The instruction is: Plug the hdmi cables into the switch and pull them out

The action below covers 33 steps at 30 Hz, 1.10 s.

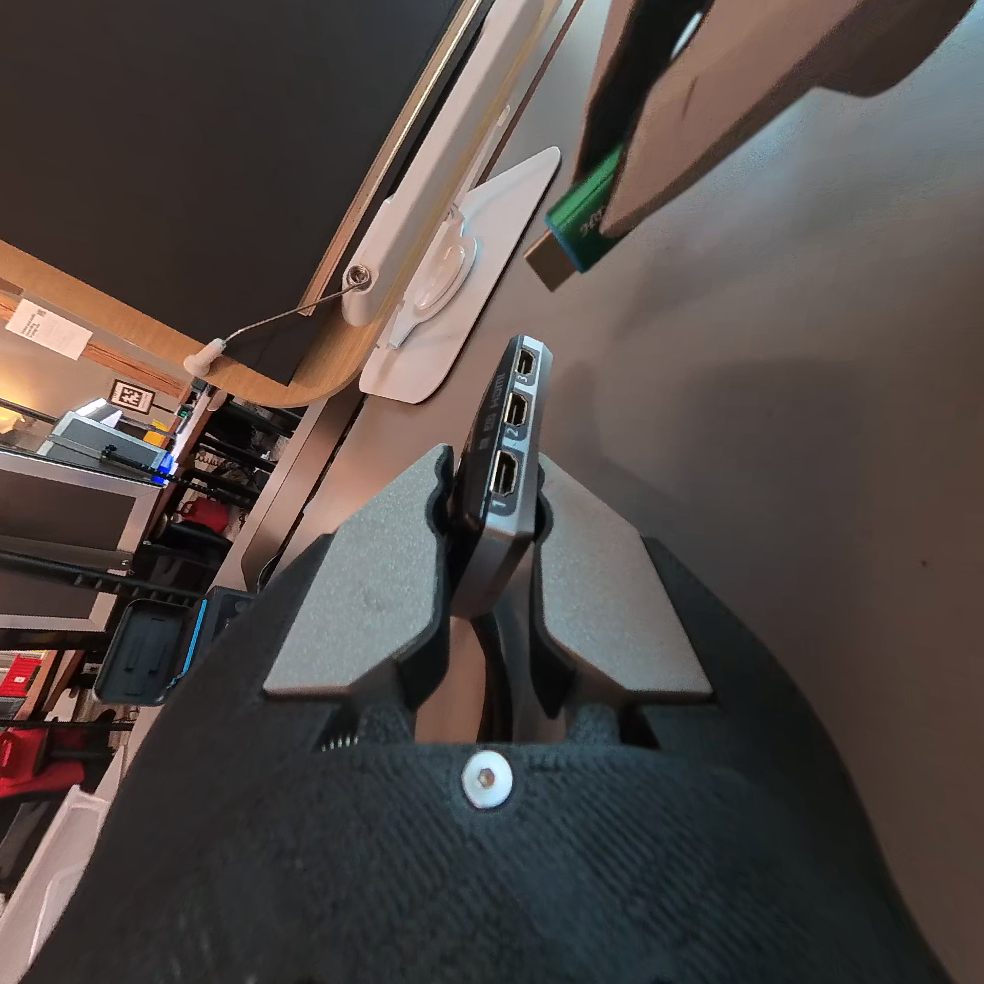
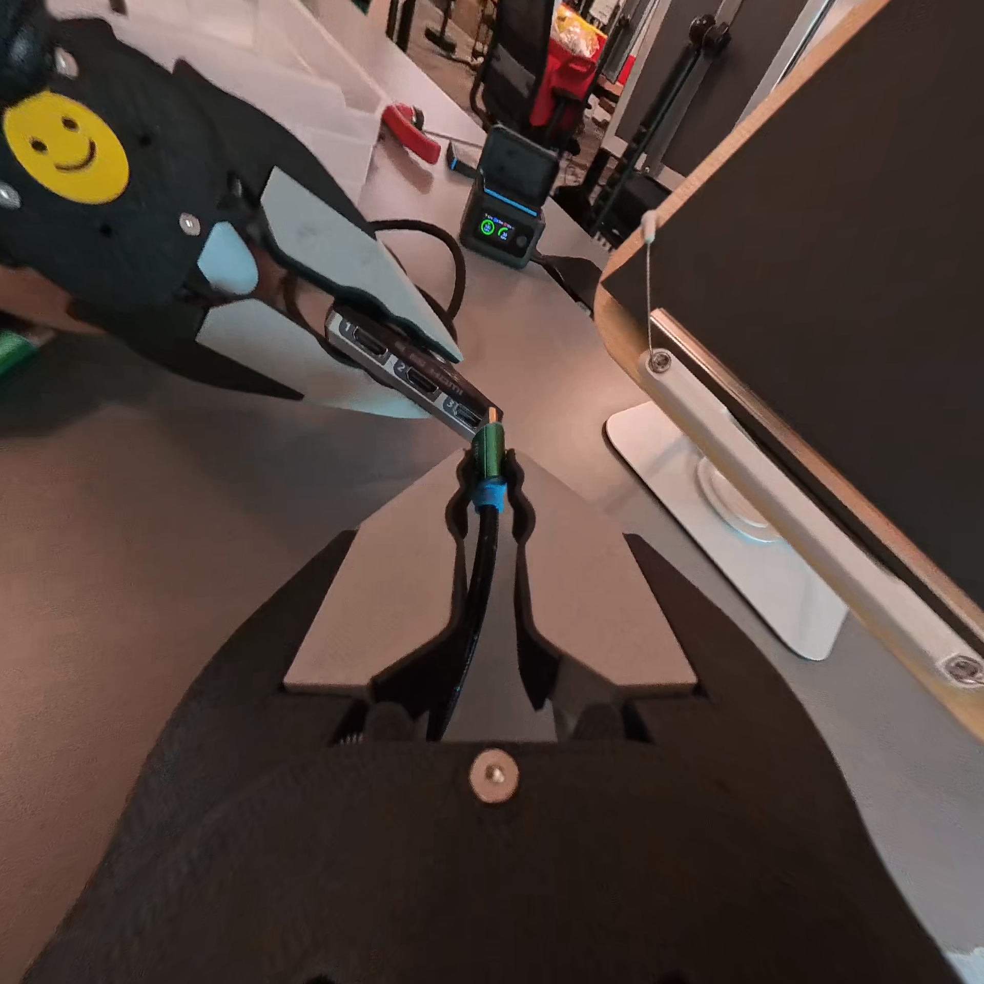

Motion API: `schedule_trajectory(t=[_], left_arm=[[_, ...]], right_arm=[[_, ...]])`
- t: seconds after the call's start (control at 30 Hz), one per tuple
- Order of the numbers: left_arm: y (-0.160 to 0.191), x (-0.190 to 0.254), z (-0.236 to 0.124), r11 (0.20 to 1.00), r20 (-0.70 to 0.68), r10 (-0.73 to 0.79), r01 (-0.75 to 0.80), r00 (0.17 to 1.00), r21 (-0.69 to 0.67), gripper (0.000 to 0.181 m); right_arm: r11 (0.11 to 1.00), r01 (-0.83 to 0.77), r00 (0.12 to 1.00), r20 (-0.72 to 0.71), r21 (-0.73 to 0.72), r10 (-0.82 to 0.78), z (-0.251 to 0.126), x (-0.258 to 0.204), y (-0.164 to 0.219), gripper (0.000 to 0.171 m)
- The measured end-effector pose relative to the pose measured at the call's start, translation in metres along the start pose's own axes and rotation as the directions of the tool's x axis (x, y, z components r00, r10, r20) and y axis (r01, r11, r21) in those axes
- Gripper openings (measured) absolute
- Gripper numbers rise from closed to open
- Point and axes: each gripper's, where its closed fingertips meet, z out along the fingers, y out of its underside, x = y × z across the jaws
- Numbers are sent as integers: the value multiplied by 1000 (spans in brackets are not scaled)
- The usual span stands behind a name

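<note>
My left gripper [image 1: 492,468] is shut on the grey HDMI switch [image 1: 511,426] and holds it above the table, its three empty ports facing up and right. My right gripper [image 2: 487,460] is shut on a green HDMI plug [image 2: 489,447] with a blue collar and black cable [image 2: 479,575]. In the right wrist view the plug tip sits just beside the far end port of the switch [image 2: 420,380], apart from it. In the left wrist view the plug [image 1: 577,226] hangs above the switch in the right gripper's fingers [image 1: 719,122].
A monitor [image 2: 852,213] with a white stand base [image 2: 745,538] stands at the right on the grey table [image 2: 133,532]. A small charger box with a lit screen [image 2: 503,213] and a red-handled tool [image 2: 412,133] lie farther back. A black cable [image 2: 452,266] loops behind the switch. Across from one pair of fingers to the other is roughly 8 centimeters.
</note>
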Motion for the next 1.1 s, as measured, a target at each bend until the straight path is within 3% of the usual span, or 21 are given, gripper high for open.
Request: schedule_trajectory(t=[0.3,0.57,0.77,0.93,1.1], left_arm=[[-12,-9,-6,997,49,18,-22,999,69,24],[-30,-10,-15,972,150,193,-210,970,107,20],[-34,-10,-17,967,161,205,-226,965,121,20],[-32,-7,-15,968,145,206,-223,968,112,20],[-20,-12,-9,981,141,181,-189,973,52,21]], right_arm=[[977,-213,964,169,19,207,0,-11,-4,7],[880,-472,819,395,53,416,-19,-16,-22,6],[777,-627,638,539,-50,550,-21,-27,-24,6],[643,-708,397,590,-290,703,-15,-42,-5,6],[714,-552,599,391,-430,699,5,-52,44,6]])
